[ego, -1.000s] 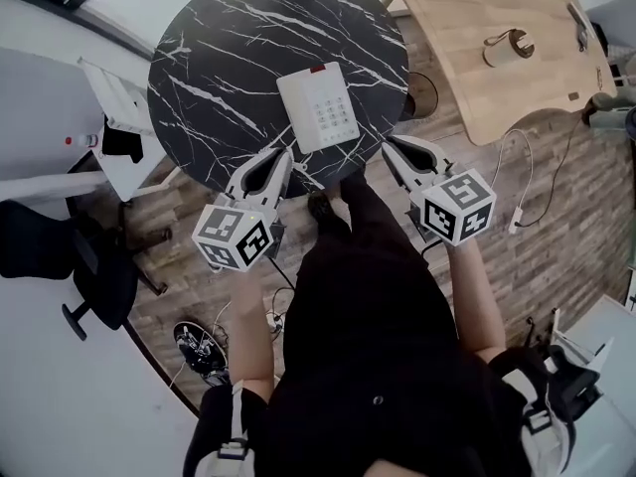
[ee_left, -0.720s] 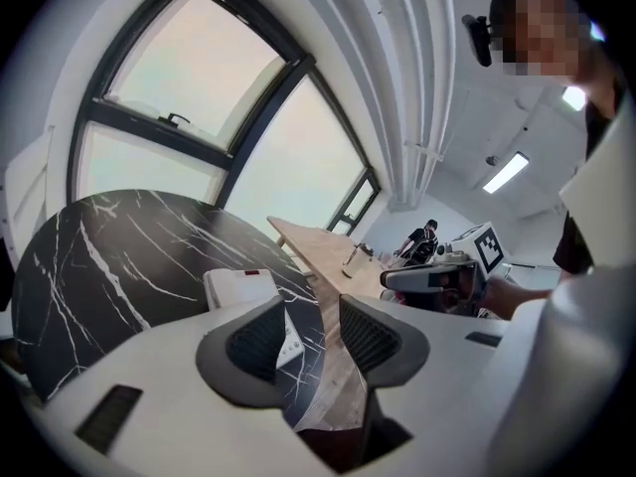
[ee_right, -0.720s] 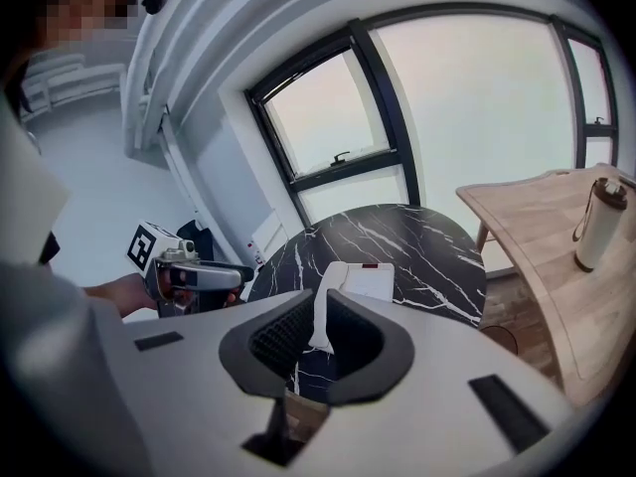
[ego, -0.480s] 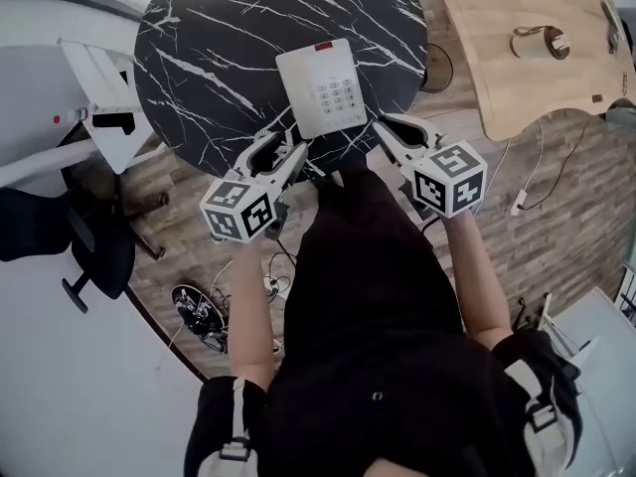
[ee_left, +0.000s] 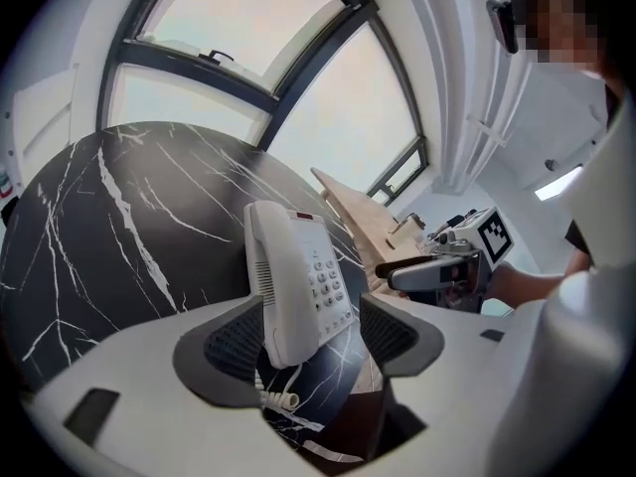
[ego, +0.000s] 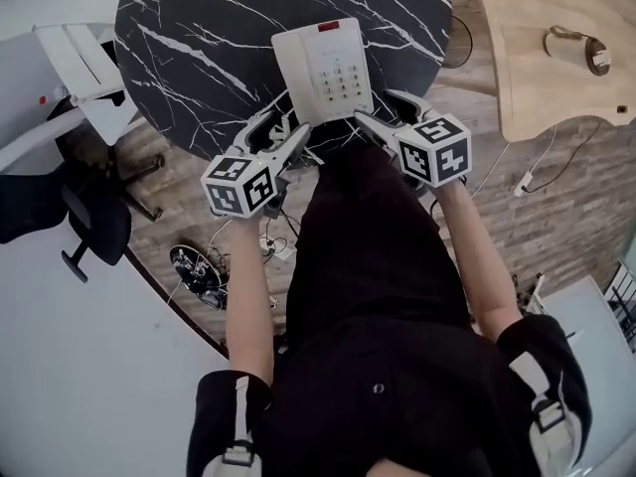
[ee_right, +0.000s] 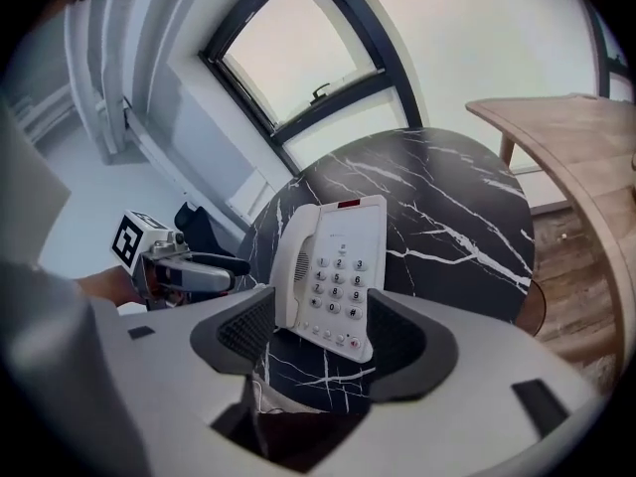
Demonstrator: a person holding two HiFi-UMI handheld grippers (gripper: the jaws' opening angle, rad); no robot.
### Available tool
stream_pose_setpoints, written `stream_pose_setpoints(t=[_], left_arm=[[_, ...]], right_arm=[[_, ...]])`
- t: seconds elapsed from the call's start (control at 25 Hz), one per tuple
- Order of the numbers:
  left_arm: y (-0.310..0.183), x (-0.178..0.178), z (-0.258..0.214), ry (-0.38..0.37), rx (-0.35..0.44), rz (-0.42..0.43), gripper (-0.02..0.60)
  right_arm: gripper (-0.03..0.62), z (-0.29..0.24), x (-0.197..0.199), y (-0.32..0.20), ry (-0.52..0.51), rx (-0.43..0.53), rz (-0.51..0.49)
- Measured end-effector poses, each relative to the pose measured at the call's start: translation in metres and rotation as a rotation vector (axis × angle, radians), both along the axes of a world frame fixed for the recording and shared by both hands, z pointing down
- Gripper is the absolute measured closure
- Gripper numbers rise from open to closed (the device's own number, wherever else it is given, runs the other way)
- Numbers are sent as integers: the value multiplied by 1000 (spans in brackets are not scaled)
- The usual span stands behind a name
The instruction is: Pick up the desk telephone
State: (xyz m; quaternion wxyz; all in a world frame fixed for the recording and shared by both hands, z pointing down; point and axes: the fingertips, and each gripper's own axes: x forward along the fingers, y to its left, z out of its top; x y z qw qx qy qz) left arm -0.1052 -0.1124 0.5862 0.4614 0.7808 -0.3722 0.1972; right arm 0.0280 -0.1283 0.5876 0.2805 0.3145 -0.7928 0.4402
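A white desk telephone, handset on its left and keypad on its right, lies near the front edge of a round black marble table. My left gripper is at the phone's near left corner. My right gripper is at its near right corner. Both jaws have just been opening and stand open. In the left gripper view the phone shows between the left gripper's pads, which do not press on it. The right gripper view shows the same phone ahead of the right gripper.
A light wooden table with a small cup-like object stands at the right. A black office chair and a white rack are at the left. Cables lie on the wood floor. A coiled cord hangs at the phone's near end.
Both grippers have dropped and moved forward to the near end of the phone. Their jaws, shut a second ago, now stand apart.
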Motion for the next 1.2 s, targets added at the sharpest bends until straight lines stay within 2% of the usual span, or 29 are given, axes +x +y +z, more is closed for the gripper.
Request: stream_pose_setpoints(t=[0.2, 0.6, 0.92, 1.2], left_arm=[[-9, 6, 27, -11, -51, 7, 241], [-37, 18, 57, 9, -97, -3, 230], [-55, 20, 59, 73, -58, -28, 230], [-56, 20, 66, 121, -68, -25, 219]], right_arm=[[303, 29, -5, -9, 32, -36, -30], [295, 71, -10, -33, 58, -90, -37], [293, 82, -24, -42, 33, -109, -57], [289, 89, -27, -44, 40, -113, -67]])
